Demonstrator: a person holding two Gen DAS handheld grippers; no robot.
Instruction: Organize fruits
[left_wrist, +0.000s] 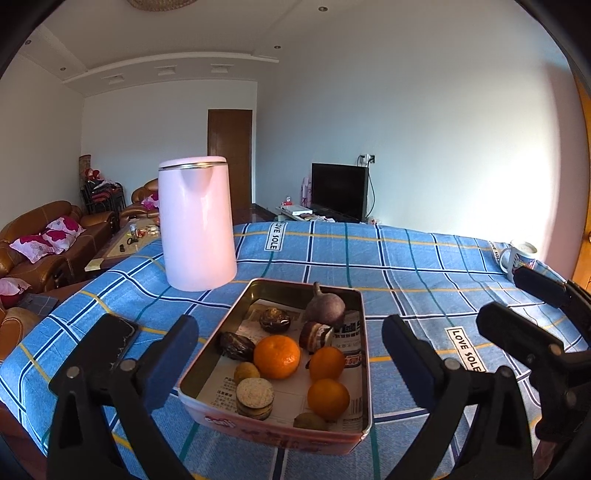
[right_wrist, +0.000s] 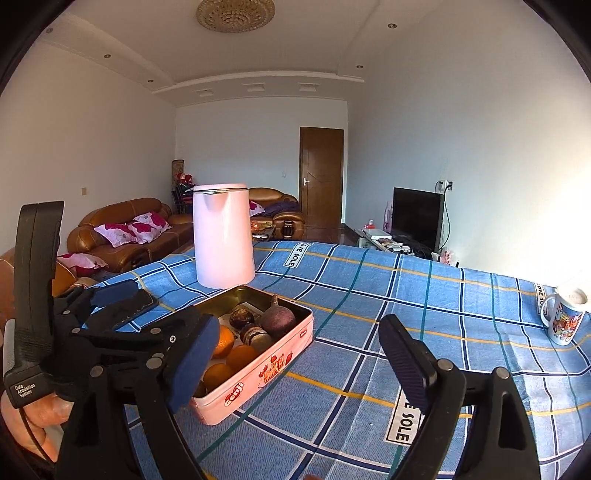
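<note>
Left wrist view: the left gripper (left_wrist: 290, 363) is hanging over the near end of the pink rectangular metal tin (left_wrist: 364, 360), its two blue-padded jaws spread wide and holding nothing.
Tin contents: three round orange tangerines (left_wrist: 277, 357) are sitting in the near half, with a dark purple bulb-shaped fruit with a stem (left_wrist: 325, 308) at the far end; dark brown wrinkled fruits, small olive-brown ones and a stack of round beige biscuits (left_wrist: 255, 398) are lying among them on printed newspaper lining.
Surroundings: a tall pale-pink electric kettle (left_wrist: 197, 225) is standing just beyond the tin on the blue plaid tablecloth (left_wrist: 406, 266); a black phone (left_wrist: 110, 334) is lying to the left.
Right wrist view: the right gripper (right_wrist: 299, 365) is hovering beside the tin's right wall (right_wrist: 258, 373), over bare cloth, jaws likewise wide apart and empty.
Other things: a white printed ceramic mug (right_wrist: 565, 319) is standing well apart at the far right edge of the table.
Progress: every fruit visible is sitting inside the tin and none is lying on the cloth, so gathering appears done, or sorting has not begun; the fruits are mixed with the biscuits, so separating or tidying them is probably what is left.
</note>
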